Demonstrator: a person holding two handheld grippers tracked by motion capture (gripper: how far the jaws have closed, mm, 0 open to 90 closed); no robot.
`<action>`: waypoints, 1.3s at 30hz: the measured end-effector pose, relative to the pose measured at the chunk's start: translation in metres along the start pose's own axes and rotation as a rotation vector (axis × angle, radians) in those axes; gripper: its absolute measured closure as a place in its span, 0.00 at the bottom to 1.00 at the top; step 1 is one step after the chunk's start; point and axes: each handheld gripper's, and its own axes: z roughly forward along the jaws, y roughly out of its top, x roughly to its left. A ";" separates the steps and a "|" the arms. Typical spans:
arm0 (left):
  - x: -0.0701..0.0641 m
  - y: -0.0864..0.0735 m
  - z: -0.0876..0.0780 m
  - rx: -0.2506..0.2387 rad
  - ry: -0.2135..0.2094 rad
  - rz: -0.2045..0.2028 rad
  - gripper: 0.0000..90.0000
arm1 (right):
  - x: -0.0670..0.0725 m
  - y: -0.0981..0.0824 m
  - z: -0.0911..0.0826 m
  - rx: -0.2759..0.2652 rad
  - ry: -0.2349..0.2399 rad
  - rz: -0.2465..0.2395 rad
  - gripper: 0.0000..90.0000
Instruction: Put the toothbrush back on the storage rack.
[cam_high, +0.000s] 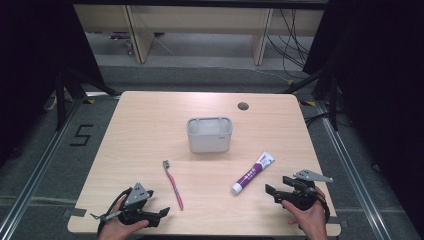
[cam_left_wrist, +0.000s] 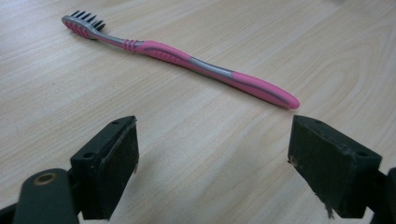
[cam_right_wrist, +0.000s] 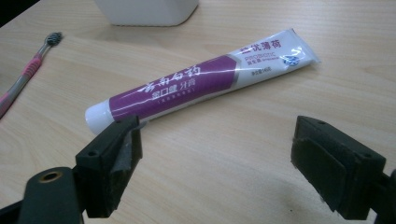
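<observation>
Left tongs (cam_high: 162, 212) lying released at seven o'clock beside pink plastic toothbrush (cam_high: 173, 184); right tongs (cam_high: 270, 191) (also released) sitting at five o'clock near purple-and-white toothpaste tube (cam_high: 252, 173) on wooden counter (cam_high: 150, 125).

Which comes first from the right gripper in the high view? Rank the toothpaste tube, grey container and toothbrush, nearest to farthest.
From the right gripper, open and empty:
1. Toothpaste tube: just left of it and slightly beyond, cap end nearest.
2. Grey container: farther up the table, at its centre.
3. Toothbrush: across on the left side, by the left gripper.
</observation>
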 end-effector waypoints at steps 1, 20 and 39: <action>0.000 0.000 0.000 -0.001 0.001 0.000 0.18 | 0.000 0.000 0.000 0.000 -0.005 0.006 0.18; 0.005 0.003 0.000 -0.022 0.047 -0.076 0.18 | 0.002 0.000 -0.001 -0.035 0.016 -0.050 0.20; 0.005 0.043 0.018 0.111 0.070 -0.141 0.33 | 0.004 0.000 0.003 -0.012 0.031 -0.050 0.23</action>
